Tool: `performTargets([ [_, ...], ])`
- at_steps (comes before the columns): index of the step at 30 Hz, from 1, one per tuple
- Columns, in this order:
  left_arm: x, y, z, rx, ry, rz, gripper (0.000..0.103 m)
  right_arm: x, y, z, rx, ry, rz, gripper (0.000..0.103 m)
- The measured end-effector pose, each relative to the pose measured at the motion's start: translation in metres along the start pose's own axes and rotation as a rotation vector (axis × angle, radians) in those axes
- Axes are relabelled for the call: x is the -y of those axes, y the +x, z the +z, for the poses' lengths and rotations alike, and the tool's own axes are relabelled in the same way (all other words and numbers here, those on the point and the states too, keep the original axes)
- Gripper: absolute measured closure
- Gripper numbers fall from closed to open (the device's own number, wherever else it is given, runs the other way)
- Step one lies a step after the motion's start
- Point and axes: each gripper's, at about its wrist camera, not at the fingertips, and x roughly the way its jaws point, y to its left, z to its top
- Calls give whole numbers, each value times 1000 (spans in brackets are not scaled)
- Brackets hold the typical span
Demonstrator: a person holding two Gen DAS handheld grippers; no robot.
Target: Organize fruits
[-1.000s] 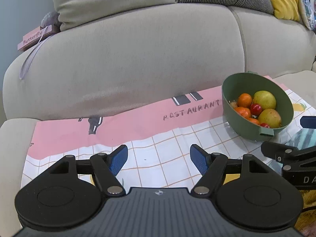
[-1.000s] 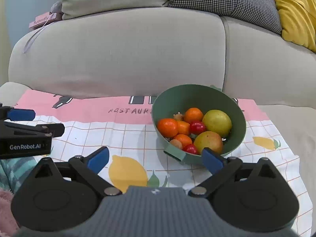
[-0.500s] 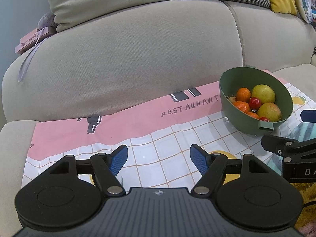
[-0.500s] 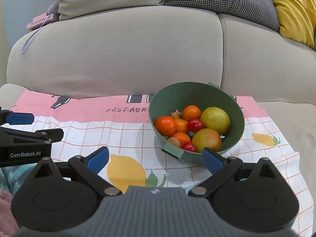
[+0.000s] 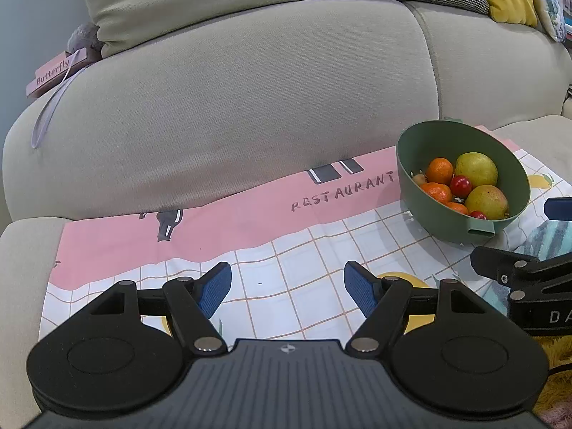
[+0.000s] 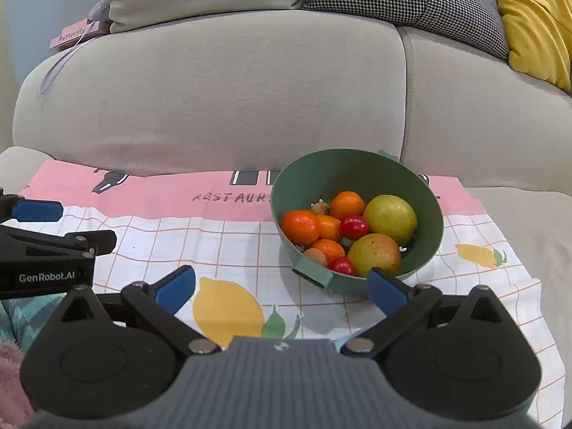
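Note:
A green bowl (image 6: pixel 425 211) stands on a patterned cloth (image 6: pixel 221 243) on the sofa seat; it also shows in the left wrist view (image 5: pixel 422 143). It holds oranges (image 6: pixel 300 227), two yellow-green pears (image 6: pixel 391 218), small red tomatoes (image 6: pixel 354 227) and small brown fruits. My right gripper (image 6: pixel 280 287) is open and empty, just in front of the bowl. My left gripper (image 5: pixel 287 287) is open and empty over the cloth, left of the bowl. Each gripper shows at the edge of the other's view.
The sofa backrest (image 5: pixel 232 107) rises behind the cloth, with grey, houndstooth and yellow cushions (image 6: pixel 532 18) on top. A pink "Butterfly" book (image 5: pixel 53 75) lies on the left armrest. A teal patterned cloth (image 5: pixel 550 236) lies at the near right.
Both grippers have pulled back and risen slightly, so the bowl sits a little farther off in both views. Jaws stay open; nothing was grasped.

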Motion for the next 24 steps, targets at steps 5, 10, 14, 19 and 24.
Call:
performTargets([
  [5,0,0,0,-1,-4,-1,18,-2,0,0,-3,-7,-1,4],
  [10,1,0,-1,-3,-6,1,18,-2,0,0,-4,-13,1,4],
  [14,0,-1,0,-3,-7,1,18,-3,0,0,-5,-14,3,4],
  [19,-1,0,0,-3,-6,-1,18,-3,-1,0,-7,-14,3,4],
  [24,1,-4,-1,3,-9,2,18,-3,-2,-1,0,-12,3,4],
])
